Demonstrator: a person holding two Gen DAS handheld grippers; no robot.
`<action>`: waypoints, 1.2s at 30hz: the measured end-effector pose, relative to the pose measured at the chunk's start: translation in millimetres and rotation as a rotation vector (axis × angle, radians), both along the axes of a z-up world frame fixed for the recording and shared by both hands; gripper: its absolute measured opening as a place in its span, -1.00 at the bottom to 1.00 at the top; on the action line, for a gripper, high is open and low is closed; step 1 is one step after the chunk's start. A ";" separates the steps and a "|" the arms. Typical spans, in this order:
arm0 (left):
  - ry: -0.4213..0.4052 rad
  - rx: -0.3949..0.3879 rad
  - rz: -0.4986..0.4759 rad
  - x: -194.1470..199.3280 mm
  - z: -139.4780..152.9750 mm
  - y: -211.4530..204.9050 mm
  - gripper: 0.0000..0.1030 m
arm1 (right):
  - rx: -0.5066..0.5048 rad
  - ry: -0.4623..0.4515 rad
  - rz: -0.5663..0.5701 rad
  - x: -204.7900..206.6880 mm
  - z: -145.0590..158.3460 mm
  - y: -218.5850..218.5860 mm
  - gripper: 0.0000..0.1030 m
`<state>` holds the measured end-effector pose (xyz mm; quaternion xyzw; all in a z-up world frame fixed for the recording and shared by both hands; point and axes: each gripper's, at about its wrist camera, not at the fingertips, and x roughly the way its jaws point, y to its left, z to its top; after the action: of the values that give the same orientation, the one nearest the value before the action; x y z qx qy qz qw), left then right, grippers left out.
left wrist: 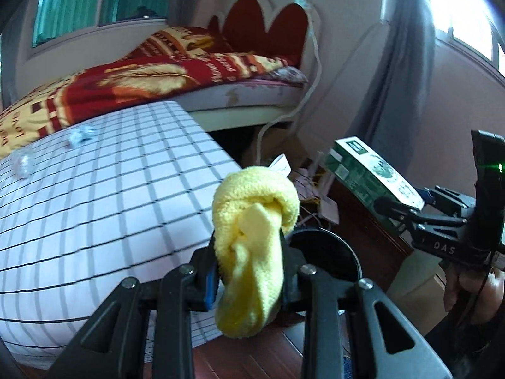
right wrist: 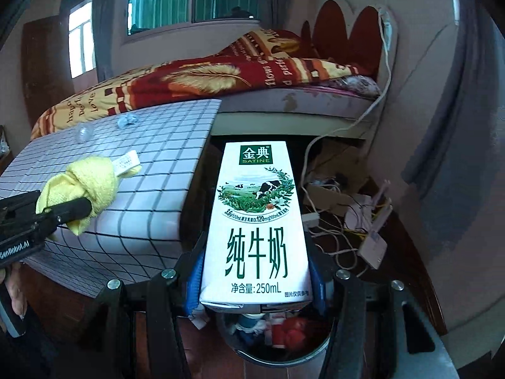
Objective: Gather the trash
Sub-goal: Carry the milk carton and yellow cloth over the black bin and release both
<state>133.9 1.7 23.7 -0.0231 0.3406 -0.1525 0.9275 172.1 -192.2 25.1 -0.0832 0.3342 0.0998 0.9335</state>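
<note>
My left gripper (left wrist: 251, 271) is shut on a knotted yellow cloth (left wrist: 252, 221), held at the edge of the checked table. The same cloth (right wrist: 85, 186), with a white tag, shows at the left of the right wrist view. My right gripper (right wrist: 256, 271) is shut on a white and green milk carton (right wrist: 257, 221), which also appears at the right in the left wrist view, milk carton (left wrist: 369, 170). A black trash bin (right wrist: 274, 338) with red and white scraps inside sits on the floor right below the carton. The same bin (left wrist: 325, 255) lies just behind the cloth.
A table with a white checked cover (left wrist: 110, 195) carries crumpled clear wrappers (left wrist: 82, 135). Behind it is a bed with a red and yellow blanket (left wrist: 157, 75). Cables and boxes (right wrist: 353, 214) clutter the wooden floor by the wall. A hand (left wrist: 483, 297) holds the right gripper.
</note>
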 end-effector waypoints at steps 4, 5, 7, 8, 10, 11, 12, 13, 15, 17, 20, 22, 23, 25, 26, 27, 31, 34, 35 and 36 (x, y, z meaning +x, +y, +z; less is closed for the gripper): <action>0.027 0.010 -0.063 -2.0 -11.7 -30.7 -0.41 | -0.047 -0.003 -0.030 -3.6 -10.8 -19.2 0.09; 0.034 0.012 -0.074 -2.1 -14.2 -36.1 -0.41 | -0.047 0.009 -0.039 -3.8 -14.4 -25.1 0.09; 0.052 0.013 -0.098 -2.5 -20.1 -48.3 -0.41 | -0.047 0.028 -0.054 -6.0 -22.7 -37.7 0.09; 0.061 0.019 -0.112 -3.3 -24.0 -55.4 -0.41 | -0.050 0.039 -0.063 -7.4 -27.3 -43.5 0.09; 0.080 0.022 -0.135 -4.2 -31.4 -67.1 -0.41 | -0.050 0.062 -0.072 -11.3 -35.6 -53.0 0.09; 0.090 0.025 -0.145 -3.8 -35.1 -72.6 -0.41 | -0.053 0.077 -0.077 -12.8 -40.8 -58.0 0.09; 0.104 0.026 -0.157 -3.9 -40.7 -79.8 -0.41 | -0.054 0.088 -0.079 -14.0 -44.9 -61.1 0.09; 0.114 0.026 -0.164 -3.4 -44.4 -84.2 -0.41 | -0.055 0.103 -0.079 -14.9 -49.9 -65.1 0.09; 0.146 0.025 -0.179 -2.2 -55.3 -95.6 -0.41 | -0.055 0.129 -0.076 -15.5 -59.2 -72.4 0.09; 0.183 0.017 -0.191 -0.4 -68.9 -106.1 -0.41 | -0.062 0.143 -0.071 -16.5 -67.0 -77.1 0.09; 0.225 0.002 -0.201 3.2 -86.0 -117.1 -0.41 | -0.072 0.178 -0.067 -16.3 -82.6 -84.6 0.09; 0.252 -0.002 -0.207 5.4 -97.9 -123.4 -0.41 | -0.070 0.210 -0.062 -14.0 -94.8 -90.4 0.09; 0.263 -0.005 -0.208 6.5 -102.5 -125.7 -0.41 | -0.076 0.225 -0.060 -12.3 -100.8 -92.4 0.09; 0.283 -0.006 -0.205 10.3 -111.7 -130.0 -0.39 | -0.083 0.243 -0.050 -9.2 -110.9 -95.0 0.10; 0.296 -0.006 -0.206 12.0 -116.3 -132.5 -0.39 | -0.085 0.252 -0.043 -7.6 -116.4 -95.8 0.10; 0.309 -0.006 -0.207 14.6 -119.7 -133.0 -0.39 | -0.089 0.266 -0.034 -4.3 -124.3 -96.7 0.10; 0.352 0.000 -0.216 28.1 -136.4 -137.2 -0.38 | -0.090 0.325 -0.005 7.7 -149.2 -96.0 0.10; 0.375 0.018 -0.223 32.8 -145.6 -142.3 -0.16 | -0.090 0.354 0.036 17.0 -159.4 -90.1 0.13; 0.382 0.039 -0.207 35.9 -149.5 -143.1 0.18 | -0.123 0.355 0.049 19.8 -163.0 -87.2 0.21; 0.387 0.056 -0.190 38.3 -153.2 -143.0 0.38 | -0.172 0.362 0.034 23.3 -168.2 -86.0 0.71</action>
<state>172.2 -141.3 -129.6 0.0063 0.5170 -0.2226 0.8265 195.5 -278.1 -143.1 -0.1489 0.5024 0.1001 0.8458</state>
